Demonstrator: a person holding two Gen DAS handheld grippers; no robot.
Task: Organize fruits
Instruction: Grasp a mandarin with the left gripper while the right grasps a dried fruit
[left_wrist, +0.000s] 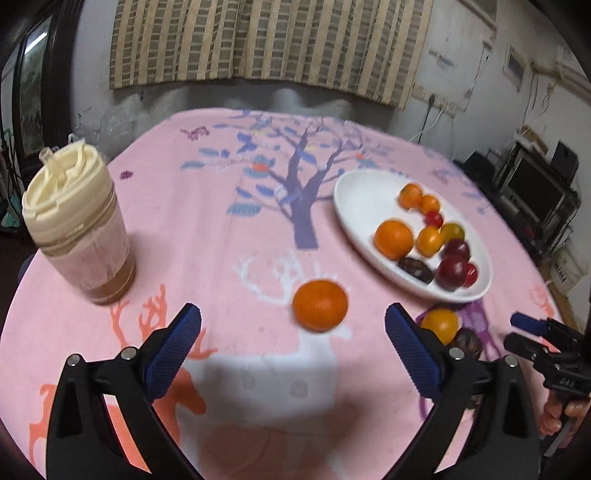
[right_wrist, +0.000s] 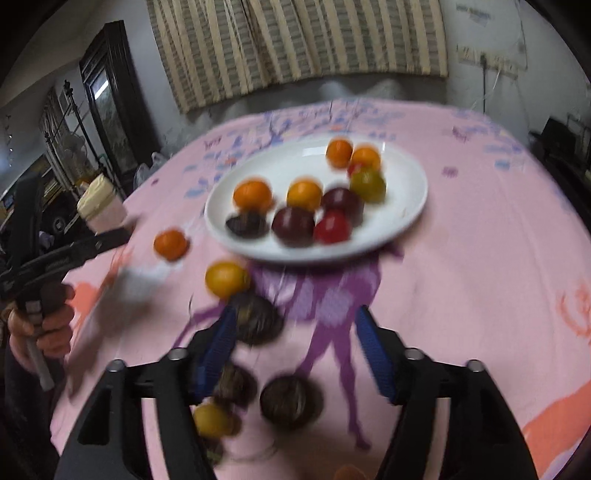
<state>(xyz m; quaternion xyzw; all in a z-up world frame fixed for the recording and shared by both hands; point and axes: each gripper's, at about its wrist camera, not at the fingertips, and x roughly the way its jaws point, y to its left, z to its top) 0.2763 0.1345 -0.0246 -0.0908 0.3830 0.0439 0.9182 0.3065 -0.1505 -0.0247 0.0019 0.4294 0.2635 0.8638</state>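
Note:
A white plate (left_wrist: 362, 199) (right_wrist: 406, 192) holds several orange, red, dark purple and green fruits. A tangerine (left_wrist: 320, 304) (right_wrist: 170, 243) lies on the pink cloth just ahead of my left gripper (left_wrist: 291, 310), which stands wide open with nothing touching its pads. A yellow-orange fruit (left_wrist: 440, 325) (right_wrist: 226, 278) lies near the plate's front rim. My right gripper (right_wrist: 297, 311) (left_wrist: 514, 329) hangs open over the cloth. A dark brown fruit (right_wrist: 256, 321) lies beside its left finger, not pinched. Two more dark fruits (right_wrist: 290, 400) and a yellow one (right_wrist: 210, 419) lie under it.
A tall jar with a cream lid (left_wrist: 79, 225) (right_wrist: 101, 206) stands at the table's left. A hand (right_wrist: 40, 321) grips the left gripper's handle. The round table carries a pink printed cloth (left_wrist: 221, 229). A striped curtain and dark furniture stand behind.

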